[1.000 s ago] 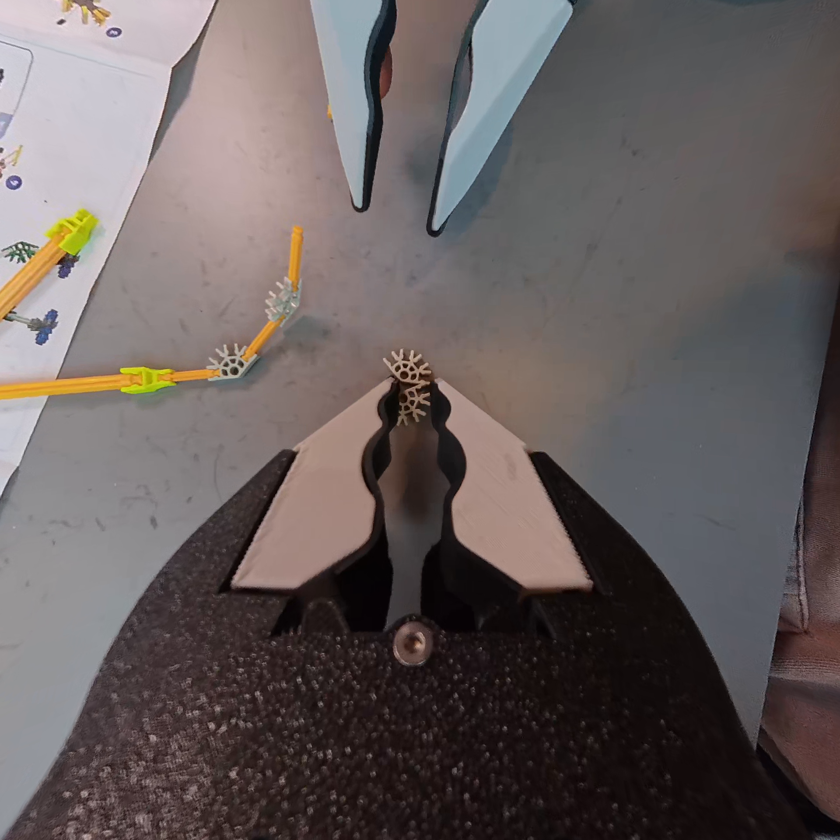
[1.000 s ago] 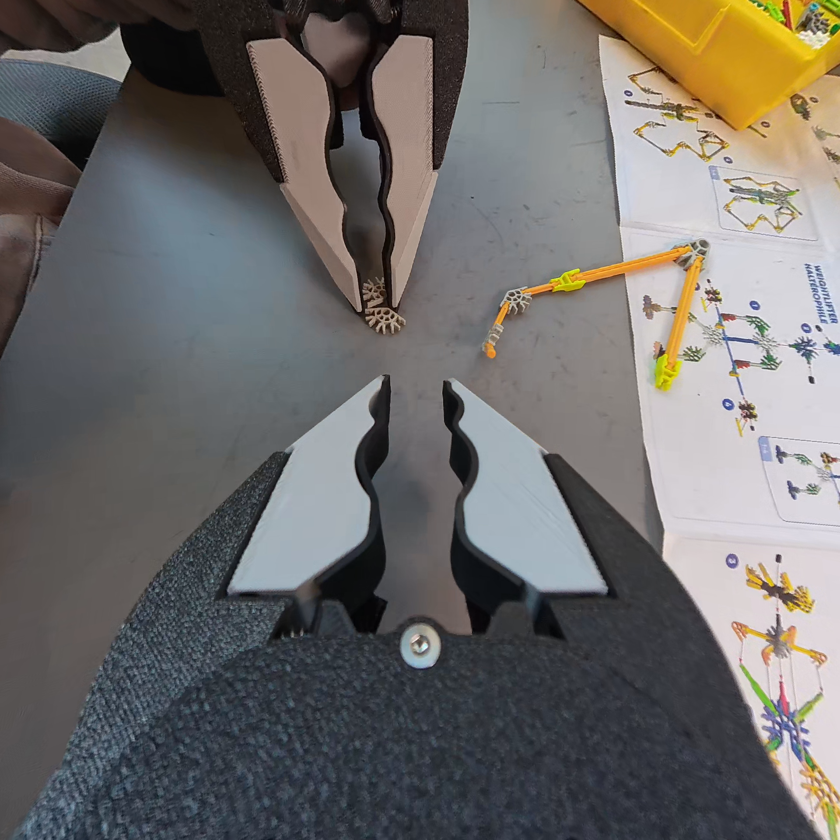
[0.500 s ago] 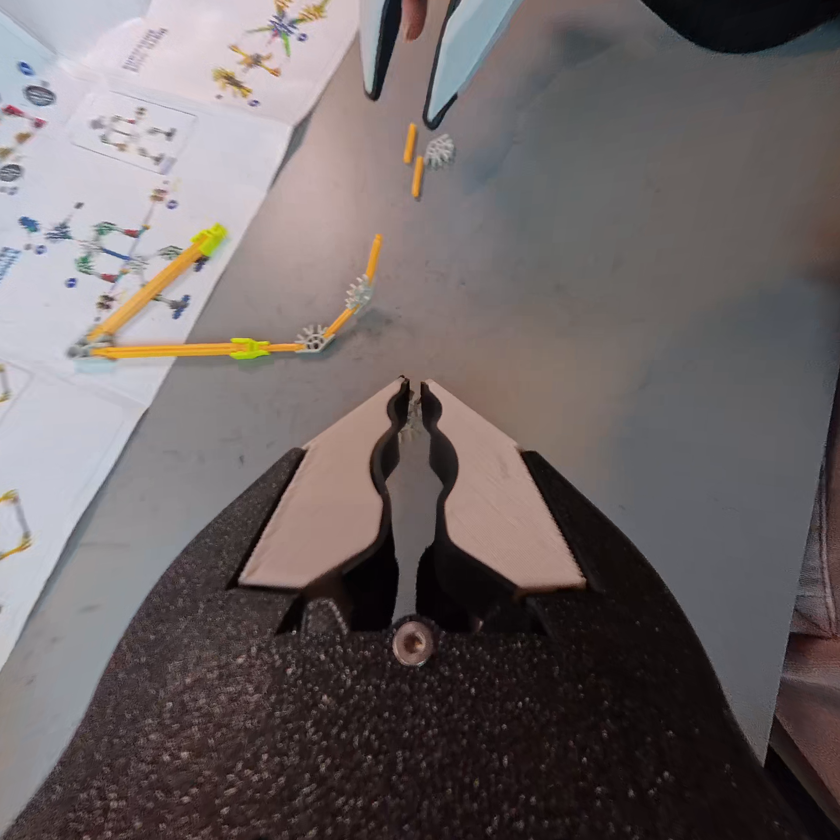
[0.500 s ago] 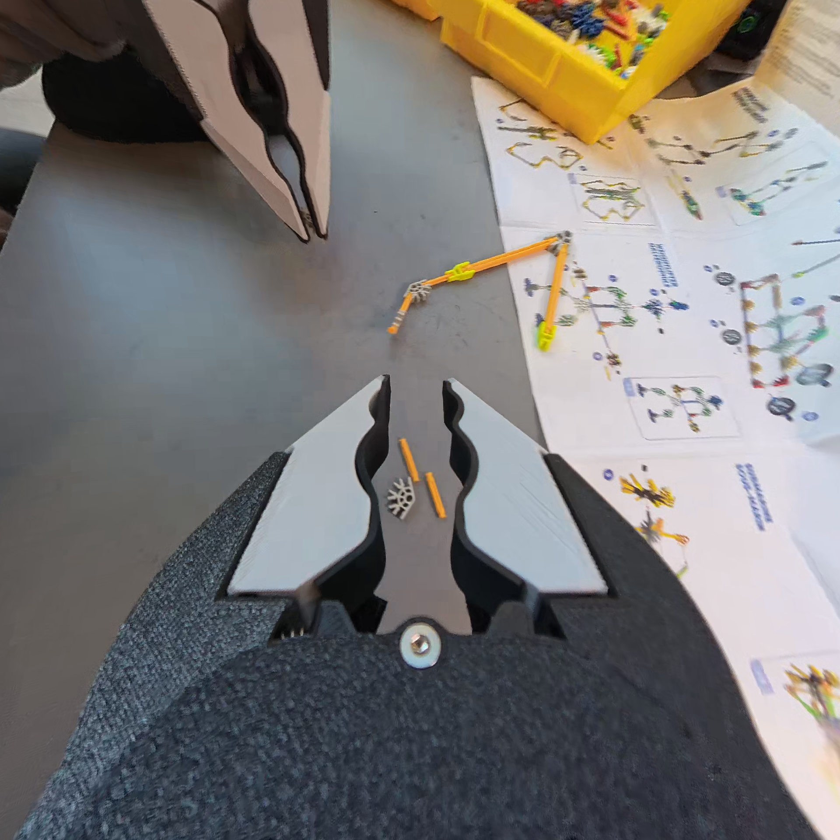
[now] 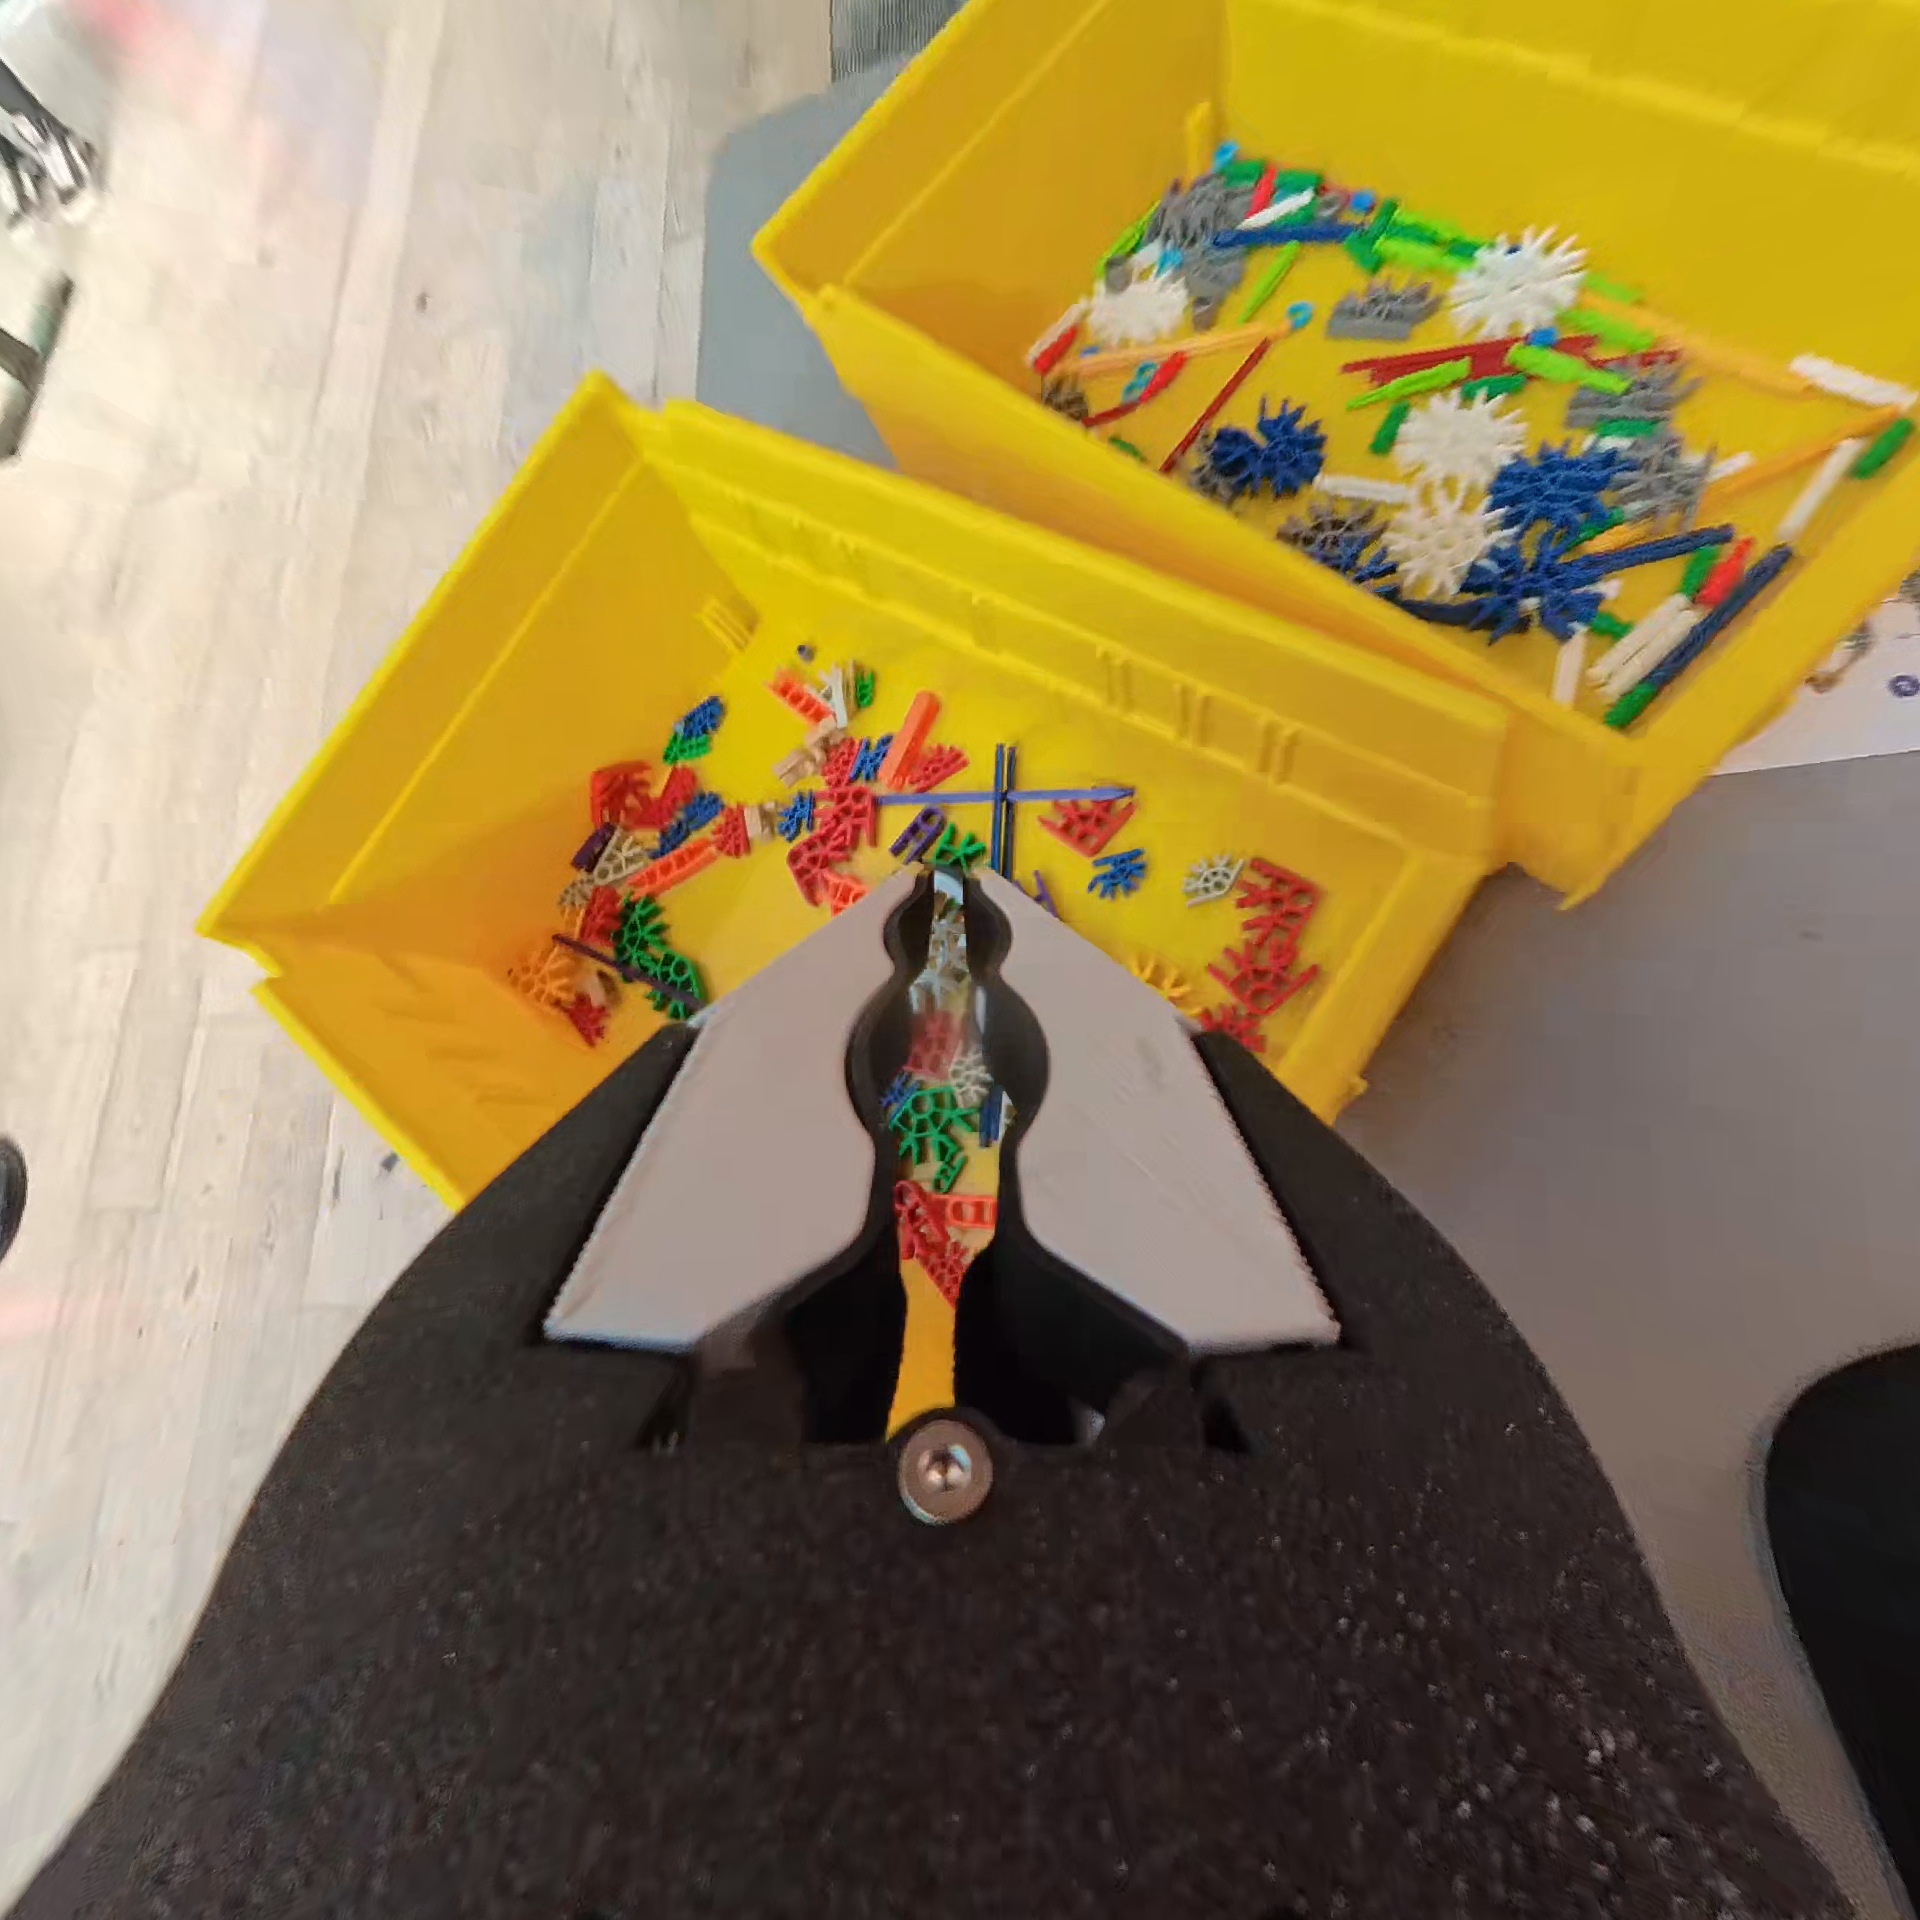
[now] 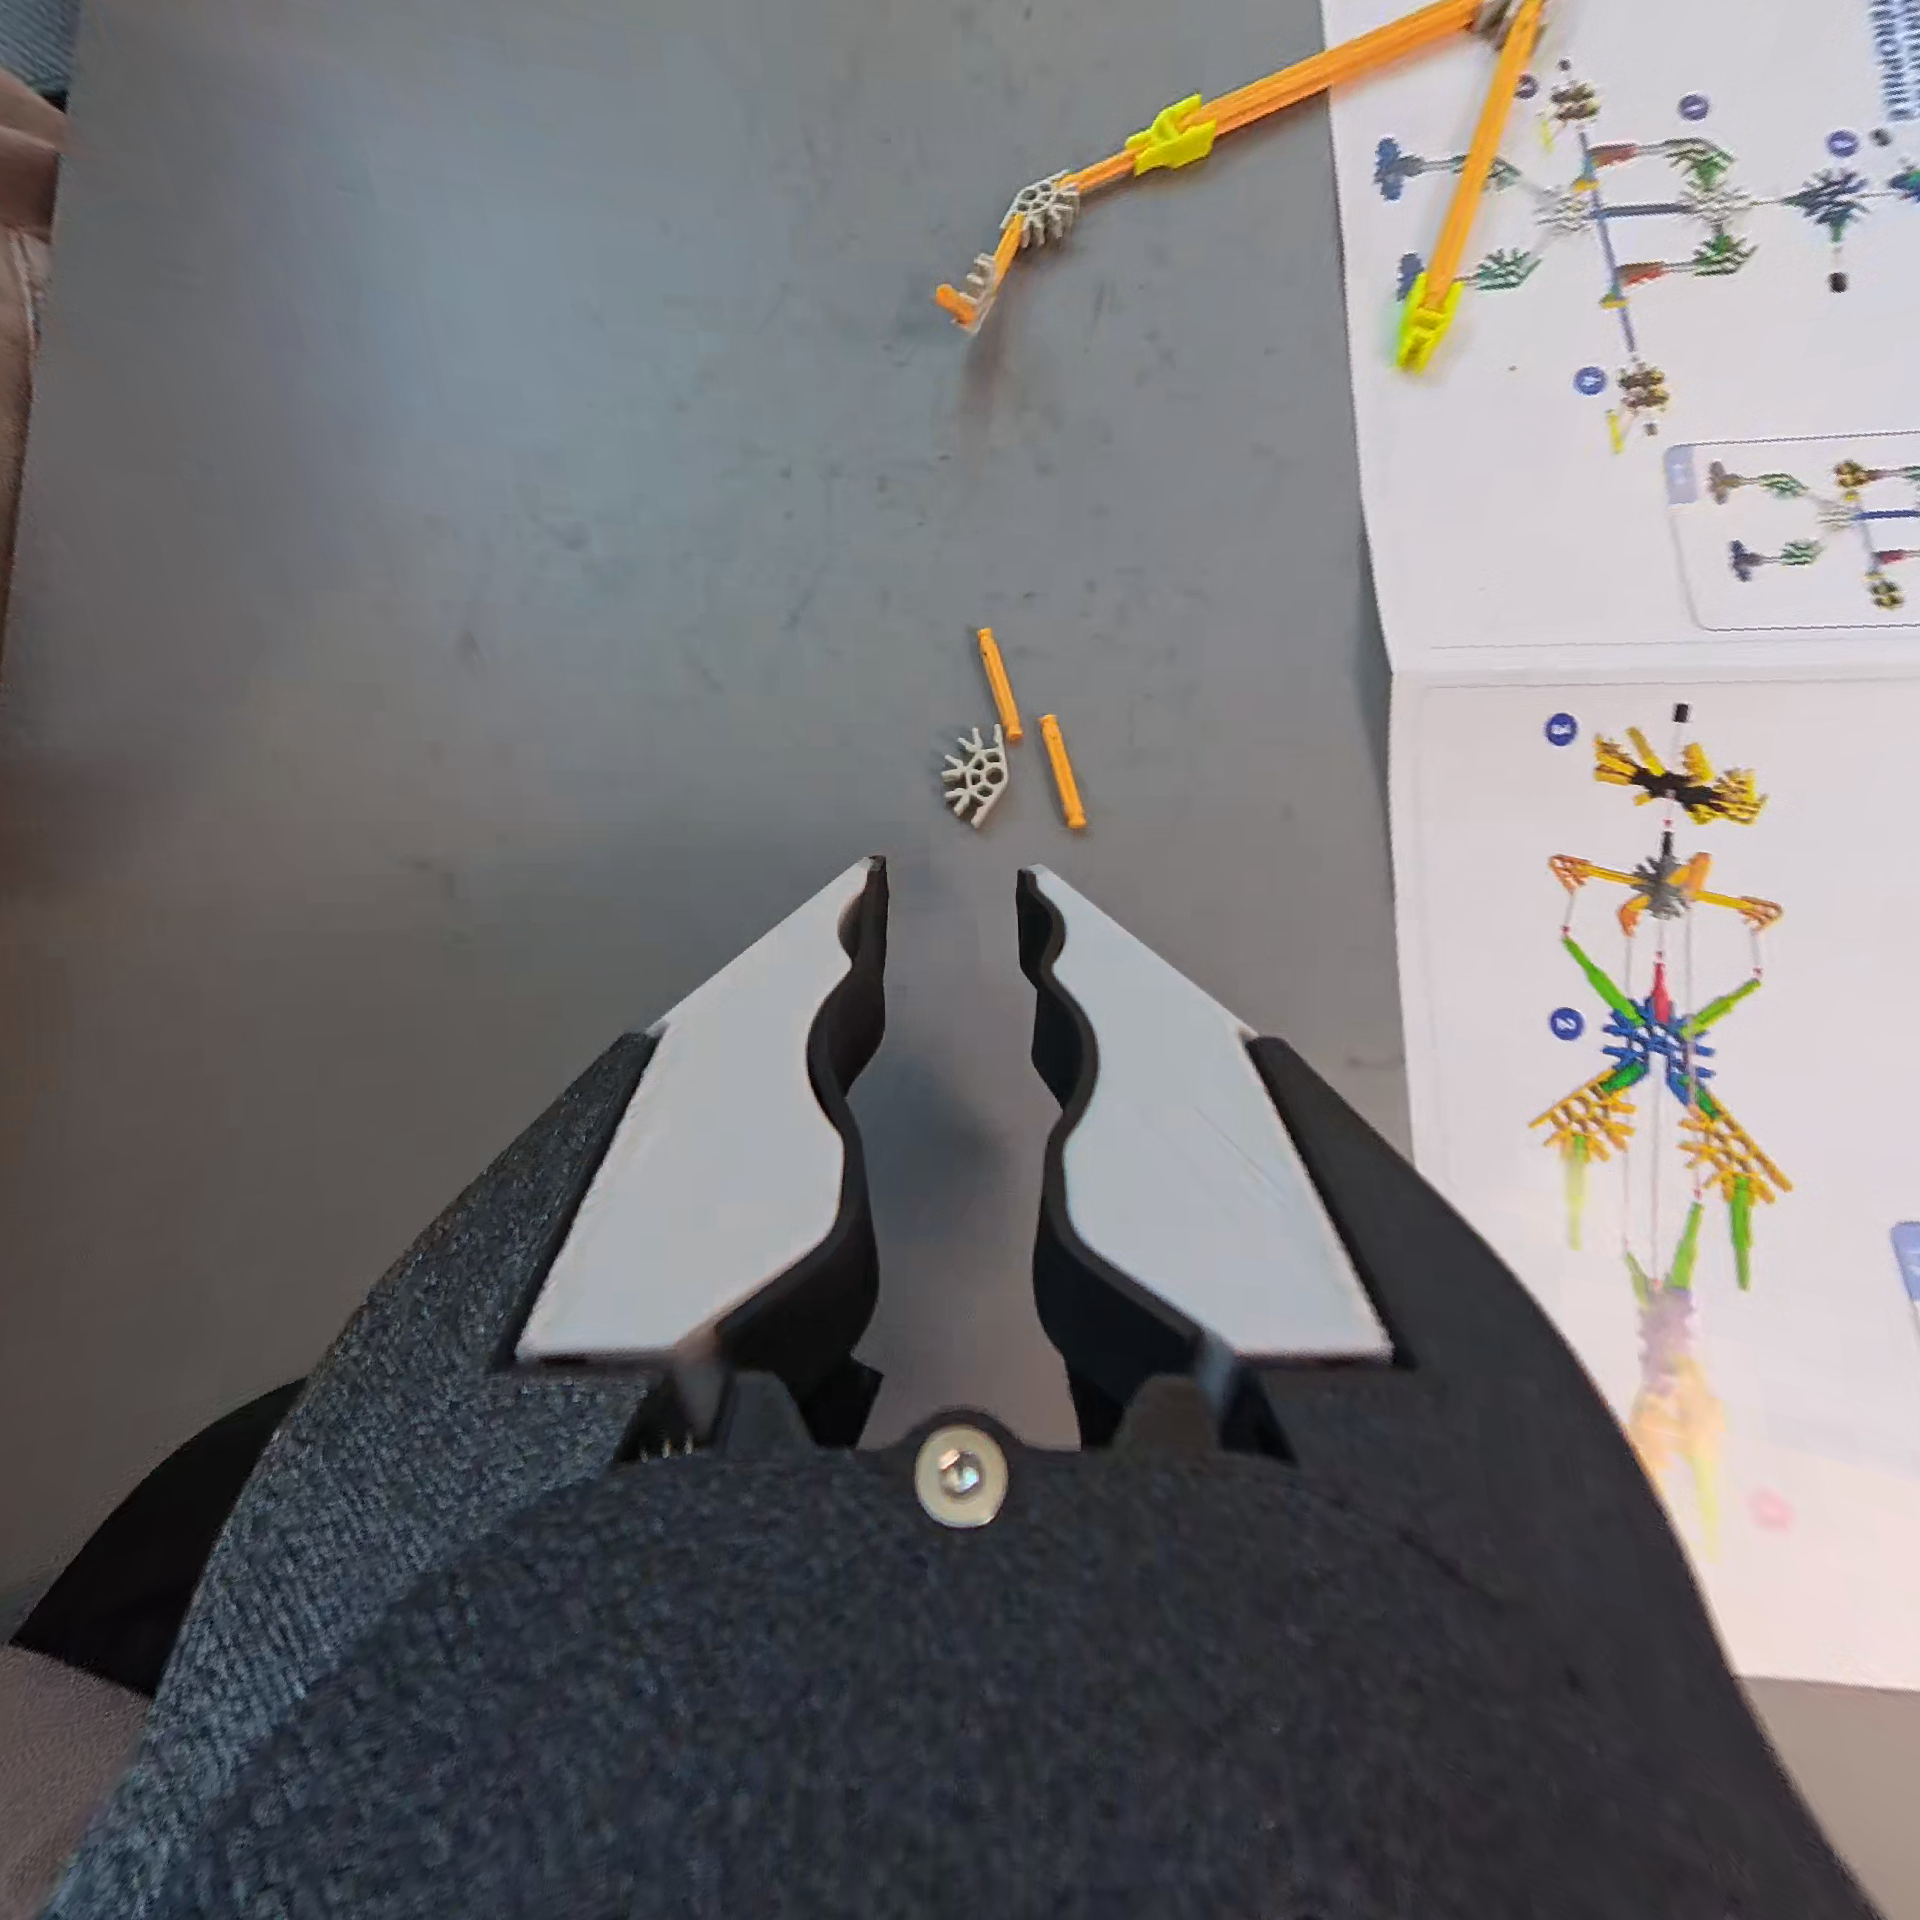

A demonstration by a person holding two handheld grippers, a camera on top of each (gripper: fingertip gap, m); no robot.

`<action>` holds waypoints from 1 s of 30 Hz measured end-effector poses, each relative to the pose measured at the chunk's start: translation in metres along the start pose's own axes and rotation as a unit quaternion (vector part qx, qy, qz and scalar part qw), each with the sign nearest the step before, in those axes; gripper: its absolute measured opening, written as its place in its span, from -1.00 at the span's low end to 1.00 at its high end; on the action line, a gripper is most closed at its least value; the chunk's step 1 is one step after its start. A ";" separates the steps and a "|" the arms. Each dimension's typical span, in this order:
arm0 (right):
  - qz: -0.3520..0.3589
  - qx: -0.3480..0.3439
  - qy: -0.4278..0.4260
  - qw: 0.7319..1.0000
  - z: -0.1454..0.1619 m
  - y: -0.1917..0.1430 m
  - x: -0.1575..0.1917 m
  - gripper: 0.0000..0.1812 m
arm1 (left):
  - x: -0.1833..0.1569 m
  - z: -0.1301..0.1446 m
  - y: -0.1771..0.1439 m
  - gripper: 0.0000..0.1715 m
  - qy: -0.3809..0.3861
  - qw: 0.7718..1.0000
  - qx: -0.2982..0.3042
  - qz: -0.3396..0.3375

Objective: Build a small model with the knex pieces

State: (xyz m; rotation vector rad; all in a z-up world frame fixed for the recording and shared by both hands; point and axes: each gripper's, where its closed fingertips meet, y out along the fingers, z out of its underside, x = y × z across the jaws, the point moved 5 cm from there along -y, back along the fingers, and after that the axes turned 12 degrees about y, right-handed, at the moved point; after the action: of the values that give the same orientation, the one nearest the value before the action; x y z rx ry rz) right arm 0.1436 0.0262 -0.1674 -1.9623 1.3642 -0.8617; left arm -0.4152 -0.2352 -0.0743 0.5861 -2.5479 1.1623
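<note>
My left gripper (image 5: pixel 943 881) is shut on a small grey snowflake connector (image 5: pixel 945 951), pinched edge-on near the fingertips. It hangs over the near yellow bin (image 5: pixel 447 790), which holds several small coloured connectors. My right gripper (image 6: pixel 951 868) is open and empty over the grey table (image 6: pixel 468 468). Just beyond its tips lie a loose grey connector (image 6: pixel 977 779) and two short orange rods (image 6: pixel 1000 686) (image 6: pixel 1062 771). Farther off lies an assembly of orange rods (image 6: pixel 1236 109) with grey connectors and lime green clips.
A second yellow bin (image 5: pixel 1039 218) with rods and larger connectors stands behind the near one. Pale wood floor (image 5: pixel 208 520) lies beyond the table's edge at left. A white instruction sheet (image 6: pixel 1558 727) covers the table's right side in the right wrist view. The left gripper's tips are roughly 60 centimetres from the right gripper's.
My left gripper has carried the grey connector from the table to above the near yellow bin. My right gripper has drawn back, so the loose connector and rods now lie ahead of its tips.
</note>
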 end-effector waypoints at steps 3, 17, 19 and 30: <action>-0.009 0.018 -0.008 1.000 0.000 0.010 0.006 -0.74 | 0.024 0.024 0.023 -0.93 -0.036 0.999 0.040 -0.010; -0.013 0.036 -0.012 0.999 0.002 0.024 0.011 -0.73 | -0.115 -0.057 -0.004 -0.71 0.045 0.969 -0.159 0.184; -0.010 0.034 -0.014 0.999 0.001 0.025 0.011 -0.74 | -0.180 -0.072 -0.016 -0.71 0.121 0.943 -0.189 0.245; 0.044 0.005 -0.014 0.999 -0.013 0.035 0.003 -0.76 | -0.411 -0.110 -0.054 -0.75 0.289 0.788 -0.297 0.455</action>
State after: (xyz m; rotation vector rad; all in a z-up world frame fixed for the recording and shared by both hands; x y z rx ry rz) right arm 0.1149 0.0116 -0.1858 -1.8850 1.4168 -0.7963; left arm -0.0196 -0.0818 -0.1375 -1.0915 -2.3693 0.4853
